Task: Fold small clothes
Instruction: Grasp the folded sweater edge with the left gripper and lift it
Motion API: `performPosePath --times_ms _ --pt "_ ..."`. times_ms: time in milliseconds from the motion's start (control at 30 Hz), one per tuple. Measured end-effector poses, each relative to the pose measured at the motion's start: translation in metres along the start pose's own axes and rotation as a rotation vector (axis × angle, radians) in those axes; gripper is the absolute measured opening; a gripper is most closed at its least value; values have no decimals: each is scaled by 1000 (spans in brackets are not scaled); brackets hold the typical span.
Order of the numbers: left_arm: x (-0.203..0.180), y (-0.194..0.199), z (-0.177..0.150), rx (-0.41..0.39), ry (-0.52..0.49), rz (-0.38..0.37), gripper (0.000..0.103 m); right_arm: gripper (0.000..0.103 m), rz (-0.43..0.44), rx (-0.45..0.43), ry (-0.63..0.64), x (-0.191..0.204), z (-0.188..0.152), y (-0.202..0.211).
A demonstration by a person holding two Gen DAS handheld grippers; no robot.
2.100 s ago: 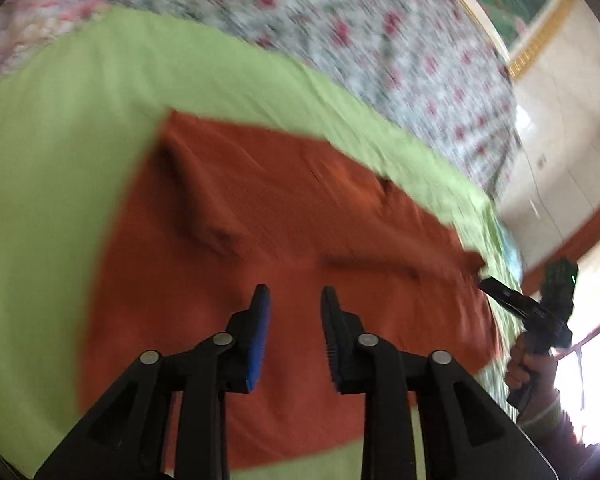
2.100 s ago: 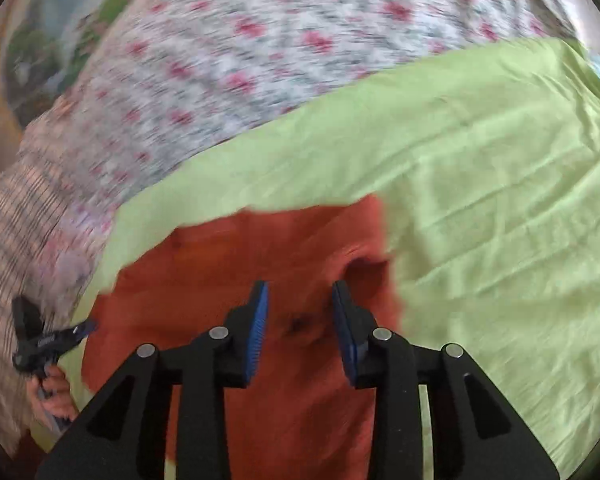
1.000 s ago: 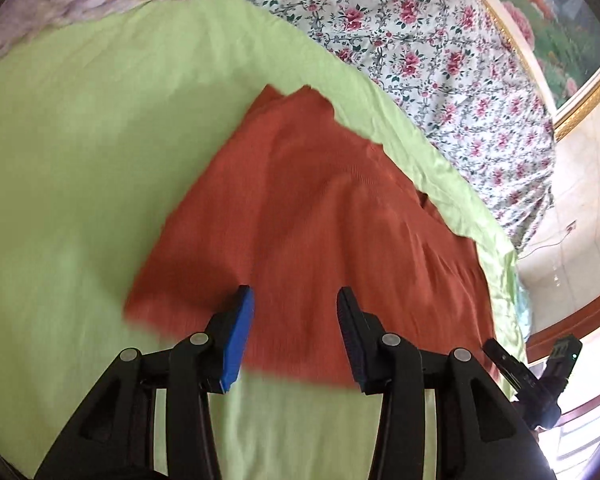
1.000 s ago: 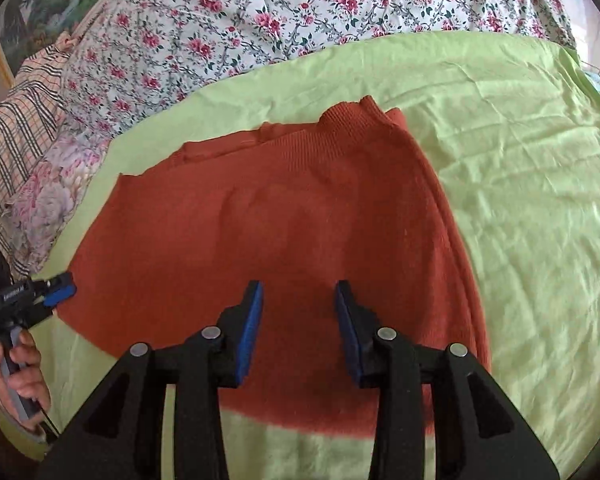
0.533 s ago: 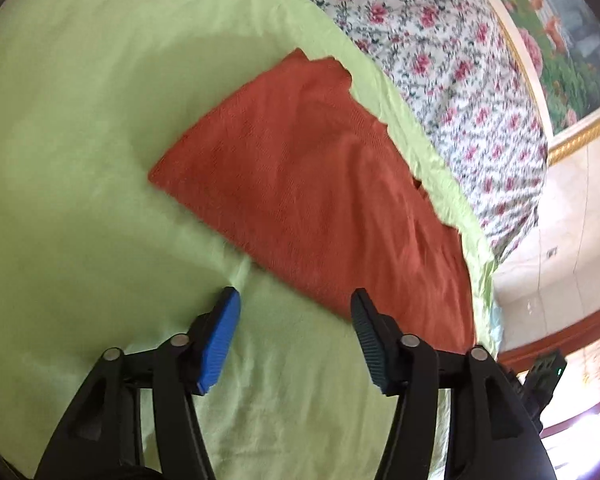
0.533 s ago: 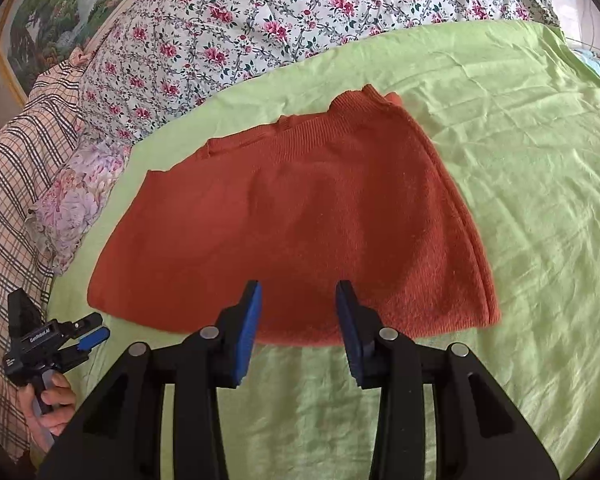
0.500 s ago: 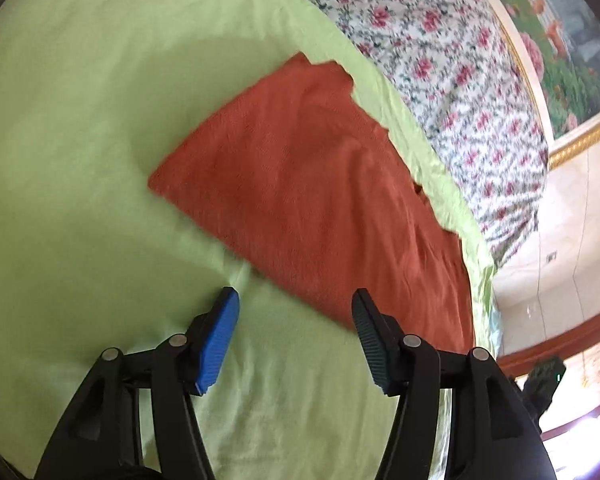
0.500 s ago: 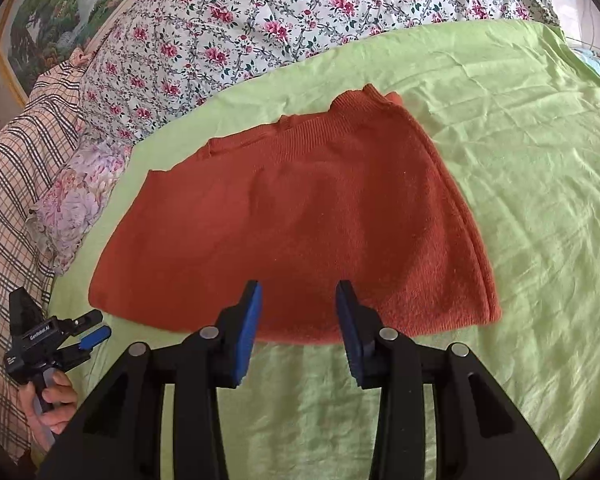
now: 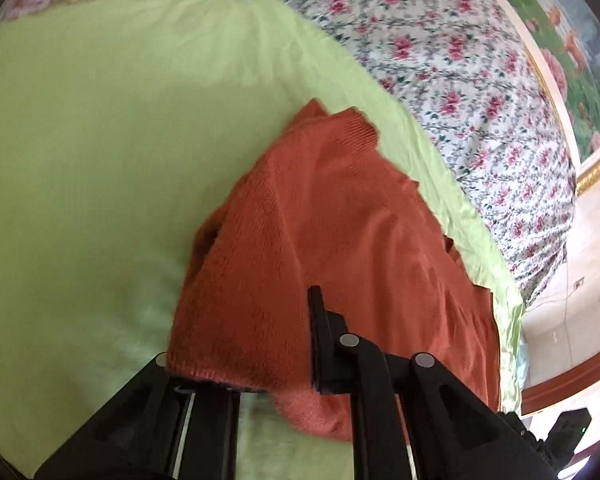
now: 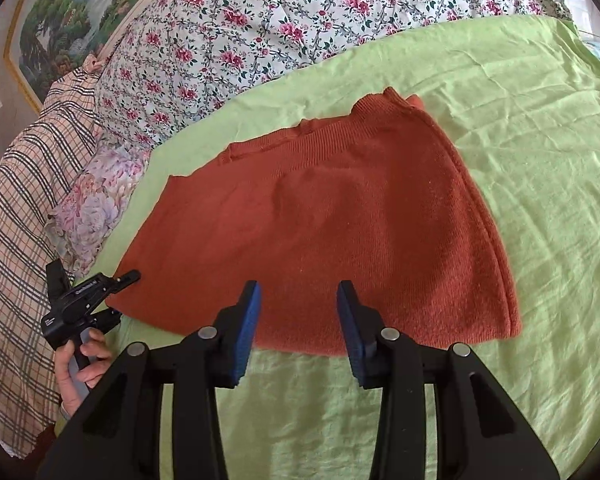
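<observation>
Right gripper [image 10: 298, 312]: hovered low over the near edge of the knit, jaws spread apart with nothing between the blue pads [image 10: 247, 326]; tips just short of the hem.
Left gripper [image 9: 256, 354]: at the garment's left corner. In its own view the cloth draped over one finger and hid it, the other finger stood clear; in the right view its tips sat at the corner, one above the edge and one below. Whether it was clamped on the fabric, could not tell.
Left hand [image 10: 80, 364]: wrapped round the gripper handle, at the bed's left side.
Rust-orange knit garment [image 10: 332, 236]: lay folded and mostly flat on the sheet, ribbed band along the far edge, doubled layers showing at the right side. Left corner bunched and lifted near the left gripper.
Green sheet [image 10: 540, 168]: wrinkled, under the garment on all sides.
Floral quilt [image 10: 284, 20]: beyond the sheet's far edge.
Plaid cloth [image 10: 16, 200]: far left, beside a pale flowered pillow [image 10: 94, 196].
Framed landscape picture [image 10: 60, 4]: on the wall, top left.
</observation>
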State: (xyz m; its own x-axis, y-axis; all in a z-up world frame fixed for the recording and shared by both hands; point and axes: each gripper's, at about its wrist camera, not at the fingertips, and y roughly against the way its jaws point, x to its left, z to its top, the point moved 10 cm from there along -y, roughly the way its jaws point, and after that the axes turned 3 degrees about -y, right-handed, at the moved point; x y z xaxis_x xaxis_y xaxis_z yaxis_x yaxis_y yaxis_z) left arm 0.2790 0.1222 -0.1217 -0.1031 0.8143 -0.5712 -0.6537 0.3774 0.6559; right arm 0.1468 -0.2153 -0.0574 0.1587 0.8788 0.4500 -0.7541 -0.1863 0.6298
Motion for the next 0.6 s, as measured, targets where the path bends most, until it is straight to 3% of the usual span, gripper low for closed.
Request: performPosePath --times_ms 200,333,367,467,600 --pt "-103 28 -3 -66 -285 -59 7 41 60 11 -46 -14 26 -4" --pt "-176 18 -38 -38 -449 -126 7 42 147 68 -86 -15 41 -17" --pt "-190 9 -50 -20 -482 -135 7 46 187 96 -97 -14 43 -23" --pt "-210 -21 -91 49 -568 -123 7 57 258 159 -127 -9 51 -44" --pt "-211 -50 -133 132 -611 -99 6 60 329 257 -152 3 55 -82"
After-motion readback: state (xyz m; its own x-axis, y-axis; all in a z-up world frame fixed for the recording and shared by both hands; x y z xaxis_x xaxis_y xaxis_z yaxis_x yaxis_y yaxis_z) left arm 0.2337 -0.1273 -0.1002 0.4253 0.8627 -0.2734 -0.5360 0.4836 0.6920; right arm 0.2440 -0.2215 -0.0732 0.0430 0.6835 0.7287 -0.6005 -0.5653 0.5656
